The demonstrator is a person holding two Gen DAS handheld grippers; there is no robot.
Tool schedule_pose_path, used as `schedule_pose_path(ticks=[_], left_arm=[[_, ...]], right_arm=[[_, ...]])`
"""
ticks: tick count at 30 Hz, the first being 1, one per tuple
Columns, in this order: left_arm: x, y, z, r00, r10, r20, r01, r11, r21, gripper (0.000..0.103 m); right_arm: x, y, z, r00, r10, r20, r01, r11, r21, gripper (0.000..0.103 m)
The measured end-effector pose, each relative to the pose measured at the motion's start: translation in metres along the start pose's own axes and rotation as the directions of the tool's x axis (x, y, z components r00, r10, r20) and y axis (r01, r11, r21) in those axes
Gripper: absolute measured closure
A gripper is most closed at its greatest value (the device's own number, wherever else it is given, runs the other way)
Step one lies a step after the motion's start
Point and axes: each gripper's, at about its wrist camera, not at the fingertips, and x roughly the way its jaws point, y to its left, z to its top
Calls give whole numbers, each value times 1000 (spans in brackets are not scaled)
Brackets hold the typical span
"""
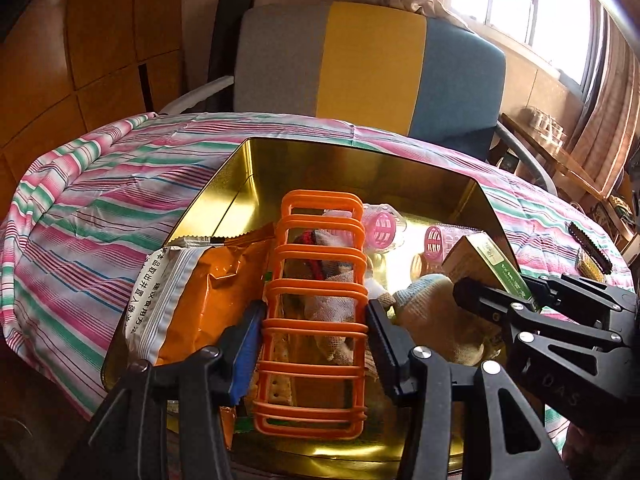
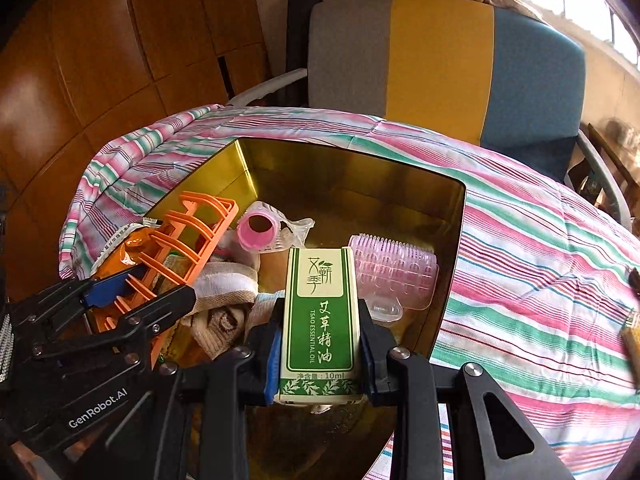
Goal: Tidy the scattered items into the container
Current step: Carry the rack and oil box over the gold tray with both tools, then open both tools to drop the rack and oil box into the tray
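A gold tin (image 1: pixel 328 160) (image 2: pixel 352 168) sits on the striped cloth. My left gripper (image 1: pixel 316 320) is shut on an orange plastic rack (image 1: pixel 316 312) and holds it over the tin's near left part; it also shows in the right wrist view (image 2: pixel 188 236). My right gripper (image 2: pixel 320 340) is shut on a green and white essential oil box (image 2: pixel 320 316) above the tin's near side; the box shows in the left wrist view (image 1: pixel 484 264). Inside the tin lie pink hair rollers (image 2: pixel 394 272) (image 1: pixel 382 228), an orange snack bag (image 1: pixel 208 292) and cloth gloves (image 1: pixel 432 312).
The striped cloth (image 1: pixel 100 208) (image 2: pixel 540 260) covers the table around the tin. A dark comb-like item (image 1: pixel 592 248) lies on the cloth to the right. A grey, yellow and blue chair (image 1: pixel 372 68) stands behind the table.
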Motion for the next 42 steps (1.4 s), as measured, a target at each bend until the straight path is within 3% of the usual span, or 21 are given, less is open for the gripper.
schedule_pose_path(ticks=[12,15,30,35,42], left_arm=[[-10,4,-6,1000,5,11,-5,1000,-30,48],[-16,5,-8,1000,3,20,-2,999,-43,45],[-36,6,-15,999,6,38,-4,998,-60,44],[-43,-1,-11,999,-7,50,9,999,-52,44],[-50,-43,-2,995,-86,48,84,996,30,44]], right_arm=[[-6,-7,-8,1000,21,3,-21,999,34,69],[-10,-12,-11,999,44,11,-44,997,65,61],[-39,-39,-30,993,102,63,-112,977,182,59],[-53,-52,-39,991,103,88,-120,968,219,52],[-69,-111,-70,996,21,83,-49,938,342,47]])
